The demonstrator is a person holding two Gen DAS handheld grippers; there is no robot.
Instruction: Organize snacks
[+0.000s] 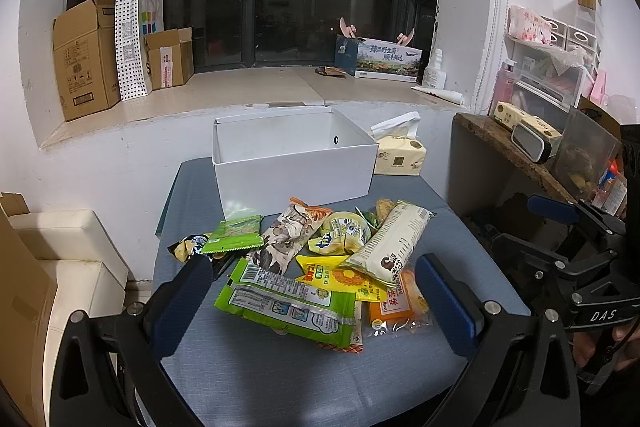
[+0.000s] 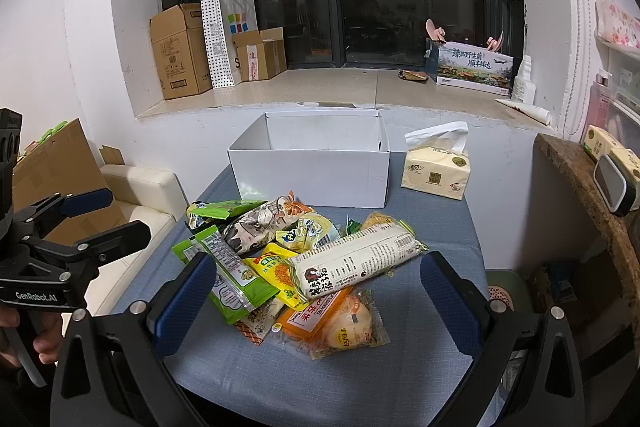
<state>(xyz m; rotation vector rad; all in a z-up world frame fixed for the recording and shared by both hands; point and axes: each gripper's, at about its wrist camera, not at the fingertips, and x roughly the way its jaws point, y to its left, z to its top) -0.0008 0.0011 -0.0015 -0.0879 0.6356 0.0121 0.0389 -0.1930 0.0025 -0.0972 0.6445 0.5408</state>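
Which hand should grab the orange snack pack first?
Probably the right gripper. It is open, and the orange pack lies just ahead between its fingers. The left gripper, also open, faces the green pack instead.

**Colours and patterns noted**

Box (image 1: 296, 171): plain white. Tablecloth (image 1: 288, 367): grey-blue. Wafer pack (image 1: 286, 301): lime green. Long pack (image 2: 356, 263): cream with black print. Bun pack (image 2: 320, 319): orange. Tissue pack (image 2: 436, 169): pale yellow. Bag (image 1: 130, 43): white, black dots.
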